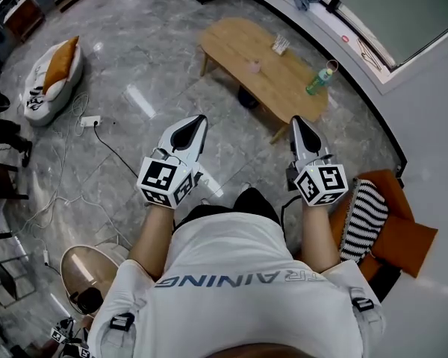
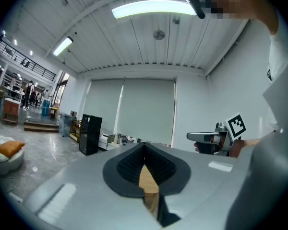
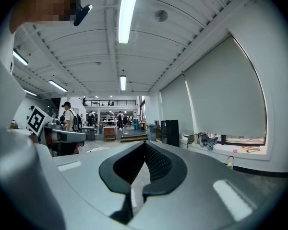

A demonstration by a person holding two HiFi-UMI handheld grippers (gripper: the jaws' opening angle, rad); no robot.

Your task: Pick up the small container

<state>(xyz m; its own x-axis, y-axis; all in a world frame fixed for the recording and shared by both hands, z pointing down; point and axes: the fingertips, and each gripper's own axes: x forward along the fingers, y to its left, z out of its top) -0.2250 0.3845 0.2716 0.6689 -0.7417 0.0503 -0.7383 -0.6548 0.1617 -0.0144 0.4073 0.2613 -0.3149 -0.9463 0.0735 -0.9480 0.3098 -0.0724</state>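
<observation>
A: Where is the container (image 1: 254, 66)?
B: On the table (image 1: 231, 39), about the middle of its top. It is tiny in the head view: pinkish, probably a little cup, though I can't make out more.
A: What else is on the table?
B: A green bottle (image 1: 320, 80) stands upright near the right end, and a small pale box (image 1: 281, 45) sits by the far edge. The container stands apart from both.
A: And the grippers?
B: The person holds both out in front, pointing towards the table. Neither touches the table or the container. The left gripper (image 1: 200, 119) has its jaws closed together, tips meeting, with nothing between them. The right gripper (image 1: 296, 120) is the same: jaws pressed together and empty.
A: How do the two sit to each other?
B: Side by side and apart. Each shows in the other's gripper view with its marker cube.
A: Anything on the floor?
B: A white beanbag (image 1: 37, 88) lies at the far left and a power strip (image 1: 90, 121) with its cable is near it. A striped cushion (image 1: 362, 222) lies at the person's right.
</observation>
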